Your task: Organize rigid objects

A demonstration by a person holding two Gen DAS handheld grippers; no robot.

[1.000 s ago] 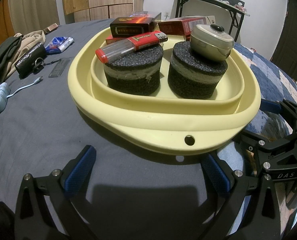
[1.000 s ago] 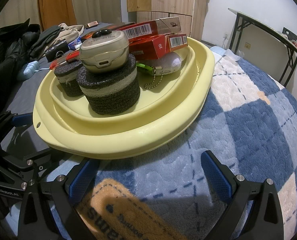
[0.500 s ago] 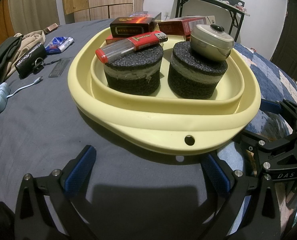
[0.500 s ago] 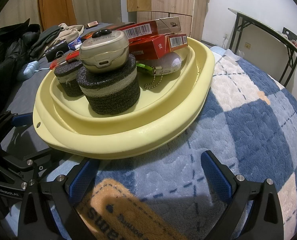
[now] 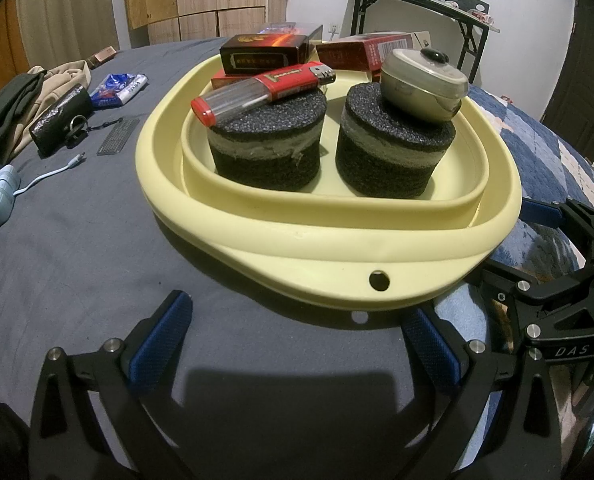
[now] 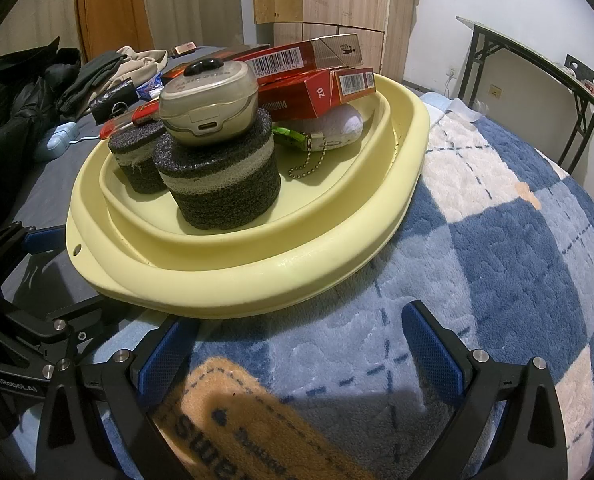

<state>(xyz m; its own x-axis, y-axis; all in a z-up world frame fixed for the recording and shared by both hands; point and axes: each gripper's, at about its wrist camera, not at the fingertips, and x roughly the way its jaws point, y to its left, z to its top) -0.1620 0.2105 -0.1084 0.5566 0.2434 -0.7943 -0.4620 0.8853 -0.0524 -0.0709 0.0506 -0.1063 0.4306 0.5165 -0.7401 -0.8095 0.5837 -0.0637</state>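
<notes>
Nearest the left wrist camera, the left gripper (image 5: 293, 340) has its jaws spread wide with nothing between them, above a grey bedsheet (image 5: 77, 240). The right gripper (image 6: 301, 344) is likewise wide open and empty, over a blue and white checked blanket (image 6: 497, 260) with a tan label (image 6: 237, 420) whose writing is only partly legible. The right gripper's black frame in the left view reads "DAS".

Just beyond both grippers a pale yellow basin (image 5: 337, 248) sits on the bed. Inside stand two black foam cylinders (image 5: 265, 148), side by side. A red lighter (image 5: 261, 90) lies across the left one; a beige case (image 6: 209, 100) rests on the right one. Behind them lie red cartons (image 6: 317, 88) with barcodes, one marked "20", a dark box (image 5: 269, 54), and a white pouch (image 6: 337, 128) with a bead chain (image 6: 309, 164).

Further left on the sheet lie a cable (image 5: 49, 176), a black wallet (image 5: 61, 120) and clothes (image 5: 17, 112).
</notes>
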